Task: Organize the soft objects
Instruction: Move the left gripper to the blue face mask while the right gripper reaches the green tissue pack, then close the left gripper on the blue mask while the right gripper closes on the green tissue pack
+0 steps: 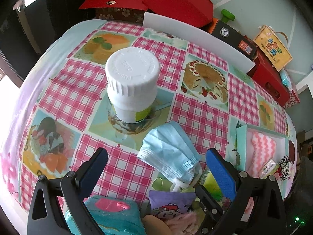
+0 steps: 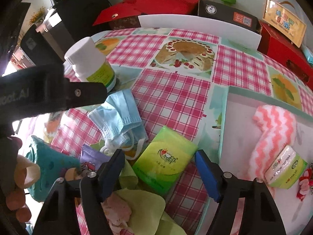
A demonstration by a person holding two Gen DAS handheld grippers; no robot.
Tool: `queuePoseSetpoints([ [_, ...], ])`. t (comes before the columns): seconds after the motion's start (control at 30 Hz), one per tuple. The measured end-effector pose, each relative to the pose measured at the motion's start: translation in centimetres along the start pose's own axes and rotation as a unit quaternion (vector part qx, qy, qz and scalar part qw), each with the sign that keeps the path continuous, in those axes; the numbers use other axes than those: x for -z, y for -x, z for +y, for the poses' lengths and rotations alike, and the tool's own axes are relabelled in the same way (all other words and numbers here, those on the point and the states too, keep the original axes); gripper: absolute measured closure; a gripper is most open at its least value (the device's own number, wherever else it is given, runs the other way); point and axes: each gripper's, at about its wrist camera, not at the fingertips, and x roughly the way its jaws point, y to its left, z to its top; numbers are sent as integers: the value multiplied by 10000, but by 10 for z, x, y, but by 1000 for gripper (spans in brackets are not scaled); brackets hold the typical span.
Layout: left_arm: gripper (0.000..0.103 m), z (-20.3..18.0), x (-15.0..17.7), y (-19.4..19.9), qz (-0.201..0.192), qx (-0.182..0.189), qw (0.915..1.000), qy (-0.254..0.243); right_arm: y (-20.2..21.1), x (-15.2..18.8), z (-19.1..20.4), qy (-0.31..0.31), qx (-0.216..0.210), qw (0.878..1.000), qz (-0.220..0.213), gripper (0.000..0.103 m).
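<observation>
Both grippers idle, nothing held. Left gripper (image 1: 156, 166) had its fingers spread wide, and the blue face mask (image 1: 168, 148) sat crumpled on the tabletop (image 1: 201, 117) right between them, just ahead of the tips, not touching either pad. Looked like a lineup for a straddle grab on the mask, though that's my read, not a given

Right gripper (image 2: 160, 168) was also wide apart, with the green tissue pack (image 2: 166, 160) lying flat between its fingers and slightly ahead. Same straddle geometry, so likely the next pick on that side

Destination was probably the white box (image 2: 240, 113), off to the right of the right fingers: pink zigzag cloth (image 2: 275, 129) and a second tissue pack (image 2: 285, 170) were already inside, so part of the sort was done

Still loose near the finger bases: purple packet (image 1: 170, 201), teal pouch (image 1: 109, 213), yellow-green cloth (image 2: 142, 201). Crowded heap, so snagging the mask's ear loops (image 2: 140, 143) on neighbours was a risk

White pill bottle (image 1: 133, 84) stood upright well ahead of the left fingers, rigid, probably not part of the sort. Mask is limp, so a pinch mid-fold should have held better than an edge grab
</observation>
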Motion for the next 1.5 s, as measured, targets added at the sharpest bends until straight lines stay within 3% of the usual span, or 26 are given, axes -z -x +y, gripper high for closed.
queuePoseSetpoints([
  [0.27, 3, -2, -1, -4, 53, -23, 10000, -9, -12, -3, -4, -15, 173, 9998, 29, 40],
  [0.7, 3, -12, -3, -16, 186, -184, 9995, -198, -8, -1, -8, 65, 120, 9999, -24, 42],
  [1.23, 3, -40, 8, -34, 335, -473, 9946, -864, -7, 2, -9, 79, 17, 10000, 38, 42],
  [1.5, 3, -44, 7, -43, 488, -537, 9942, -798, -6, 2, -11, 32, -84, 9999, 53, 42],
])
